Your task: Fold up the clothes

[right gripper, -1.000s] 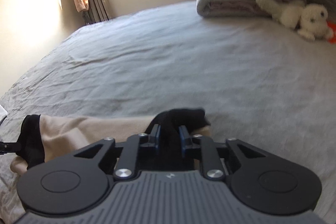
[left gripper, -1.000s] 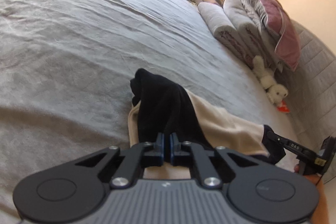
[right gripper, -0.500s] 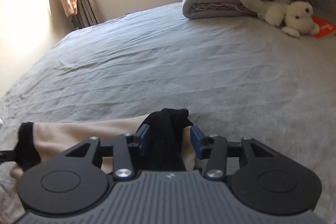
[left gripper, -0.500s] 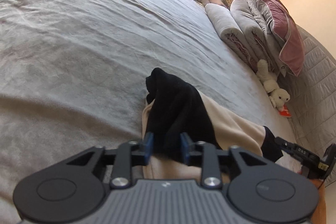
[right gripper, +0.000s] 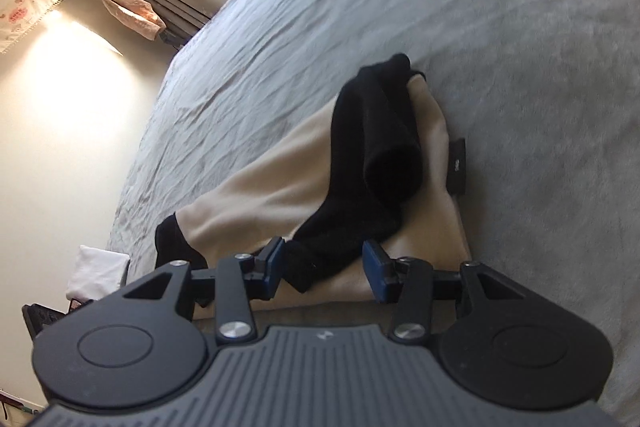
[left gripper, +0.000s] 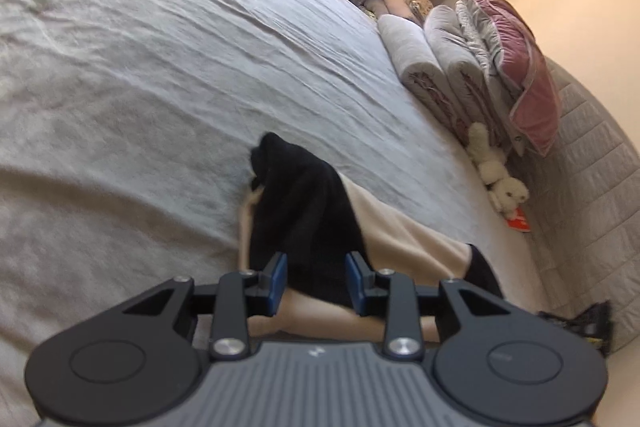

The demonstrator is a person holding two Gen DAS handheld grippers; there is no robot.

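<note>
A beige garment (left gripper: 404, 239) with black trim lies on the grey bed (left gripper: 160, 75). Its black part (left gripper: 304, 203) is draped along the top. My left gripper (left gripper: 316, 281) is open just above it, and the black cloth's near end lies loosely between the blue pads. In the right wrist view, the black part (right gripper: 376, 147) runs diagonally over the beige cloth (right gripper: 272, 187). My right gripper (right gripper: 326, 273) is open. The black end lies by its left pad, with a gap to the right pad. A small black label (right gripper: 458, 167) sticks out at the garment's right edge.
Folded quilts (left gripper: 432, 67) and a pink pillow (left gripper: 528, 83) are stacked against the padded headboard (left gripper: 592, 187). A white plush toy (left gripper: 496, 179) and a red packet (left gripper: 518, 225) lie beside them. Wide grey bedspread (right gripper: 500, 7) stretches beyond the garment. A white bundle (right gripper: 96, 269) sits at the bed's edge.
Both grippers went from shut on the black cloth to open, and the cloth has dropped onto the beige garment. The right wrist view has rolled and pulled back slightly.
</note>
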